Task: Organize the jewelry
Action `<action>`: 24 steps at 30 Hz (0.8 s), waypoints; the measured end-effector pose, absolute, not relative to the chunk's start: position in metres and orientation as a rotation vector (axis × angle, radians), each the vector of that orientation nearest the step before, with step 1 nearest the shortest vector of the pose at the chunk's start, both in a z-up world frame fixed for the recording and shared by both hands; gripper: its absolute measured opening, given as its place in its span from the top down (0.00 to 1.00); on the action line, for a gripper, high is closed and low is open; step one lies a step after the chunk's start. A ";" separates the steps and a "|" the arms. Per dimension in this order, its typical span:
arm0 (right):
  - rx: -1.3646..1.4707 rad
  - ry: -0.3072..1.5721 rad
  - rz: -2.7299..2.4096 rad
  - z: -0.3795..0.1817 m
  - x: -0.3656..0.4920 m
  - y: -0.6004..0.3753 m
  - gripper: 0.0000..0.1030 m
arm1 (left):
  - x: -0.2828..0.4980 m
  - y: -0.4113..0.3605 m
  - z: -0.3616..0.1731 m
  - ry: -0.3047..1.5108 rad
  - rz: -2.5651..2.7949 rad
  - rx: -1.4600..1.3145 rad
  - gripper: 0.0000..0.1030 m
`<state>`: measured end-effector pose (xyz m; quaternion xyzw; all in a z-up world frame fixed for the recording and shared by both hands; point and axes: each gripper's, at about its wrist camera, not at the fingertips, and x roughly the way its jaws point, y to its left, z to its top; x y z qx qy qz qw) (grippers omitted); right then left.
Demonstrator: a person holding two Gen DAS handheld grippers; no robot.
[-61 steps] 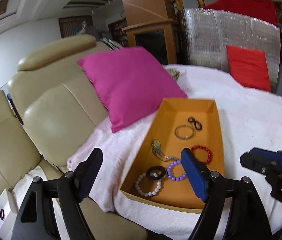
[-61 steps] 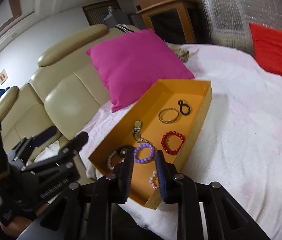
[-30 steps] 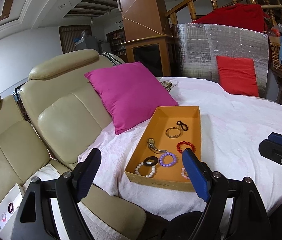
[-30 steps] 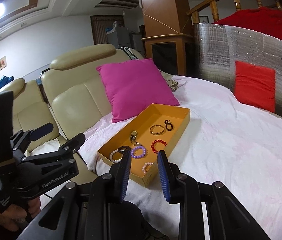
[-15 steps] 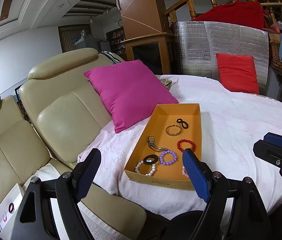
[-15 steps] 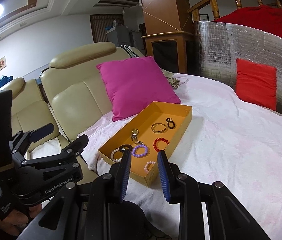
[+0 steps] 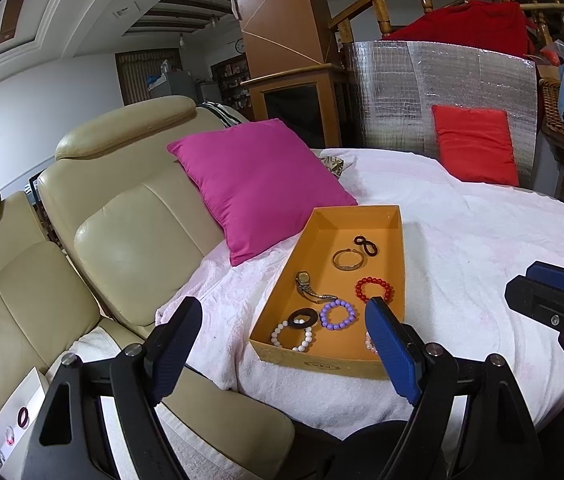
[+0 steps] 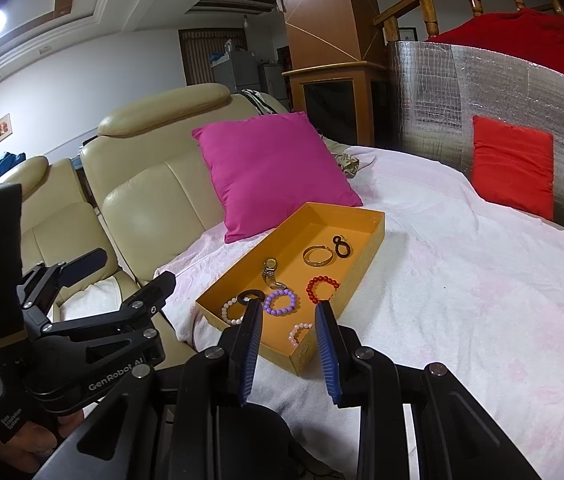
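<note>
An orange tray (image 7: 304,243) (image 8: 373,240) lies on a white towel-covered round table. It holds several pieces: a red bead bracelet (image 7: 374,289) (image 8: 321,287), a purple bead bracelet (image 7: 337,314) (image 8: 280,302), a white bead bracelet (image 7: 291,335), a gold bangle (image 7: 347,259) (image 8: 317,255), a watch (image 7: 307,286) (image 8: 270,270), black rings (image 7: 365,245) and a pink bead bracelet (image 8: 299,332). My left gripper (image 7: 282,332) is wide open and empty, short of the tray. My right gripper (image 8: 287,326) is partly open and empty, above the tray's near corner.
A magenta pillow (image 7: 258,180) leans against the beige leather sofa (image 7: 122,216) left of the tray. A red pillow (image 7: 475,144) rests against a silver foil panel behind the table. A white box (image 7: 14,420) lies on the sofa seat at lower left.
Both grippers have pulled back and up from the tray over two seconds, so it looks smaller and farther. Both stay empty with the same openings.
</note>
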<state>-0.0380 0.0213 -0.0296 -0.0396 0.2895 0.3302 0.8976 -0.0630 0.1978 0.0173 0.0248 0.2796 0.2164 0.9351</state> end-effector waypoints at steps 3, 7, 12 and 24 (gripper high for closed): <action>-0.083 0.602 0.684 -0.030 -0.037 0.023 0.70 | -0.062 0.199 0.017 0.573 0.444 0.049 0.18; -0.083 0.603 0.683 -0.031 -0.036 0.024 0.70 | -0.060 0.203 0.015 0.576 0.444 0.045 0.18; -0.087 0.607 0.681 -0.033 -0.032 0.028 0.70 | -0.057 0.205 0.013 0.584 0.445 0.041 0.18; -0.085 0.622 0.661 -0.038 -0.018 0.040 0.70 | -0.047 0.215 0.006 0.597 0.437 0.027 0.18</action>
